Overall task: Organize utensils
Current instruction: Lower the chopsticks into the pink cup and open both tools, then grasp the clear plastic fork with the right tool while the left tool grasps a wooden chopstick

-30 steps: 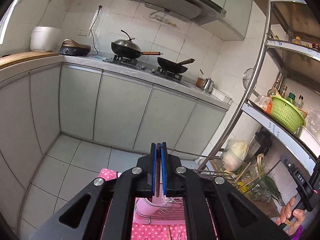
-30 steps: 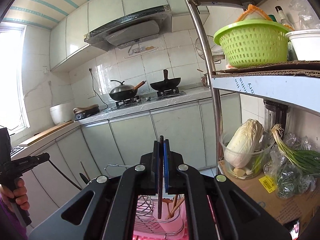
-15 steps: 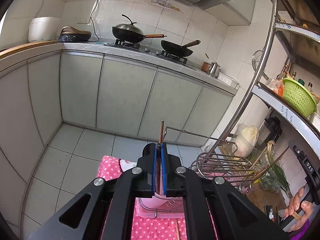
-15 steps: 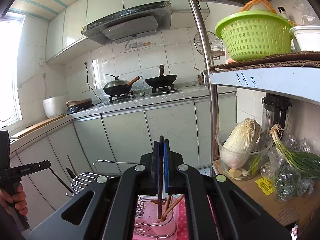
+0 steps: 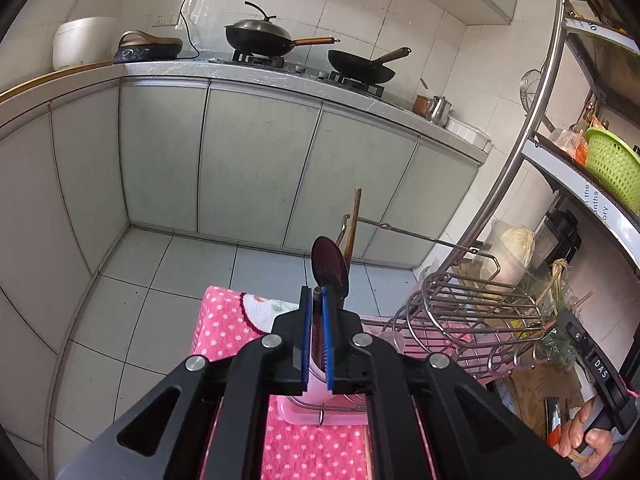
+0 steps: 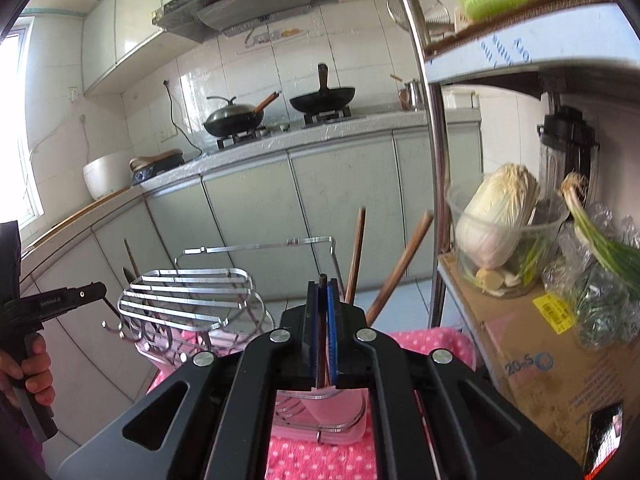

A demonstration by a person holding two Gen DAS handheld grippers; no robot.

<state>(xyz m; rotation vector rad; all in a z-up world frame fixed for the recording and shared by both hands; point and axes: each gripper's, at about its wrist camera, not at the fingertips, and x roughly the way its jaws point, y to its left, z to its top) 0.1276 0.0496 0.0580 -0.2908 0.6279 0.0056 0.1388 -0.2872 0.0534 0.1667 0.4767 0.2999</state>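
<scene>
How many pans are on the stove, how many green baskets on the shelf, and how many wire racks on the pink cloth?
Pans on the stove: 2, lidded wok and open wok
Green baskets: 1, green basket
Wire racks: 1, wire rack
Total: 4

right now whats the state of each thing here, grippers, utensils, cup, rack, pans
left gripper: shut on a thin dark utensil handle
right gripper: shut on a thin dark stick
spoon: upright, bowl up, in the cup
pink cup: upright in the rack, holding utensils
wire rack: standing on the pink tray
lidded wok: lid on, on the stove
open wok: uncovered, on the stove
</scene>
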